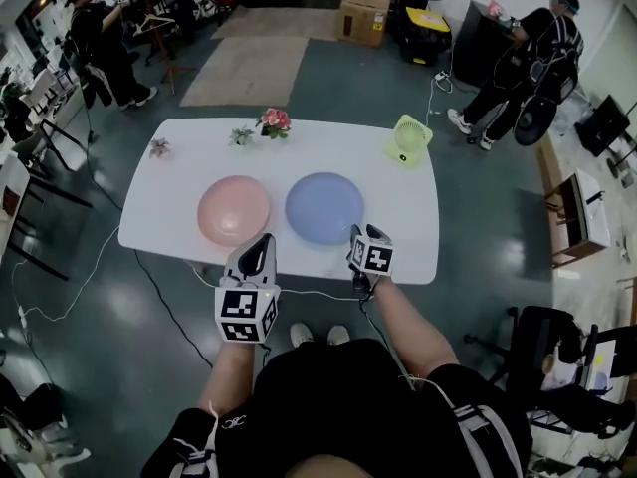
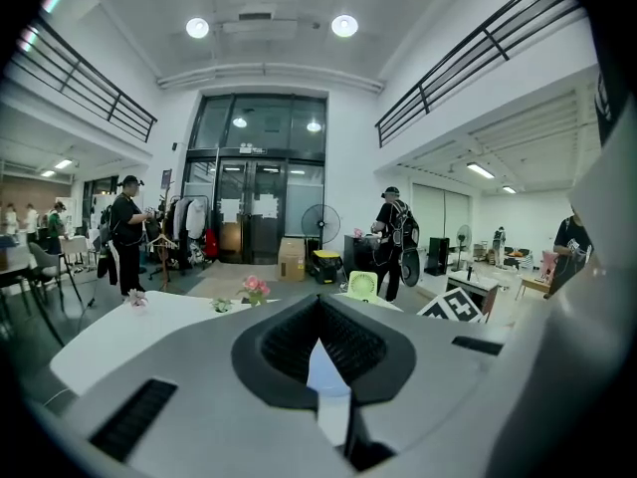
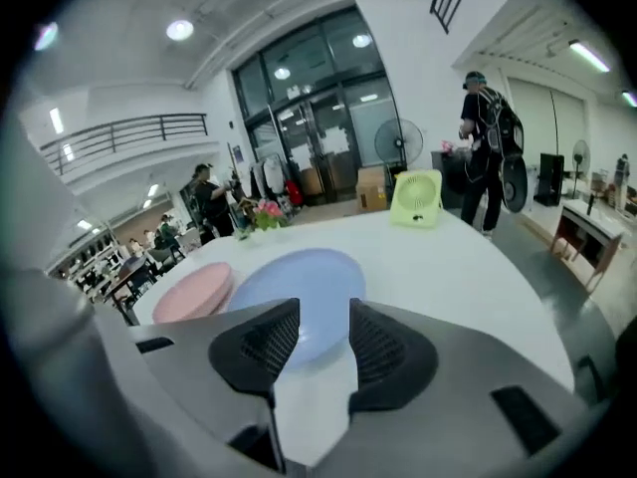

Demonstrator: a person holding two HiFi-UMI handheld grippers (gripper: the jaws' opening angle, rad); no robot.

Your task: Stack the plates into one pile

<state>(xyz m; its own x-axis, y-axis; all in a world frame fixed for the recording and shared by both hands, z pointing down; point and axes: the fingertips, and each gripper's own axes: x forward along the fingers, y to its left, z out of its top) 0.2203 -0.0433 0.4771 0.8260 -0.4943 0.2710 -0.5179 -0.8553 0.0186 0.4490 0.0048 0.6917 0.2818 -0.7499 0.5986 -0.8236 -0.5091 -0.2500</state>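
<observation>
R gripper [image 1: 356, 234] jaws partway apart with nothing between the pads. The right gripper view [image 3: 323, 307] shows the blue plate [image 3: 299, 279] through the gap, just ahead and not touched yet. L gripper [image 1: 264, 240] has its tips together and is empty, parked at the near table [image 1: 169, 172] edge between the plates.

The blue plate [image 1: 323, 207] and pink plate [image 1: 234, 210] sit side by side at mid-table, close but apart, so no stack yet.

Step in hand, imo: R grabs the blue plate's near rim.
- Come in low and shallow, w/ one pad over the lip and one under. The rim is thin, so get it deep into the pads before clamping.
- Lift clear, carry it over the pink plate and centre it before letting go.
- L could steady the pink plate's near edge if it slides (the tabletop looks slick).
- Flowers [image 1: 275, 120] and fan [image 1: 408, 137] are at the far edge, well out of the path.

Writing: none legible. There are only the square markers on the gripper cubes, and the sleeve mark is too small to read.
</observation>
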